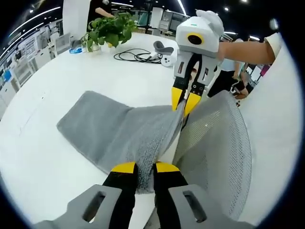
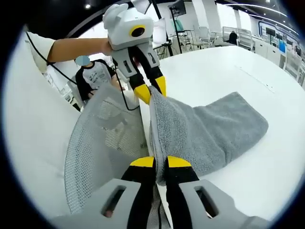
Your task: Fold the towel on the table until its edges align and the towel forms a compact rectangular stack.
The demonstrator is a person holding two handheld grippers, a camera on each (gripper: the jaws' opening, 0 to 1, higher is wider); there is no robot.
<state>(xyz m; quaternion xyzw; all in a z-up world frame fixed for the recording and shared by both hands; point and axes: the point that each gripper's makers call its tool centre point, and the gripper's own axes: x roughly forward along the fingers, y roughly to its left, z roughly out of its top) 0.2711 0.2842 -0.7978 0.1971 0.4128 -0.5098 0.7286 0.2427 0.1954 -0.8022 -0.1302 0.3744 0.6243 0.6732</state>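
The grey towel (image 1: 102, 126) lies partly on the white table (image 1: 43, 157), with one edge lifted and stretched between both grippers at the table's near side. My left gripper (image 1: 146, 168) is shut on one end of that edge. My right gripper (image 1: 184, 100) is shut on the other end, held by a hand. In the right gripper view the towel (image 2: 214, 126) spreads away to the right over the table (image 2: 267, 181). There my right gripper (image 2: 160, 163) pinches the near corner and the left gripper (image 2: 151, 90) pinches the far one.
A grey mesh chair back (image 1: 217, 143) stands against the table's edge right beside the lifted towel edge, also seen as the chair back (image 2: 97, 143). A potted plant (image 1: 108, 28) and black cables (image 1: 138, 56) sit at the far side. A person (image 2: 95, 76) sits behind.
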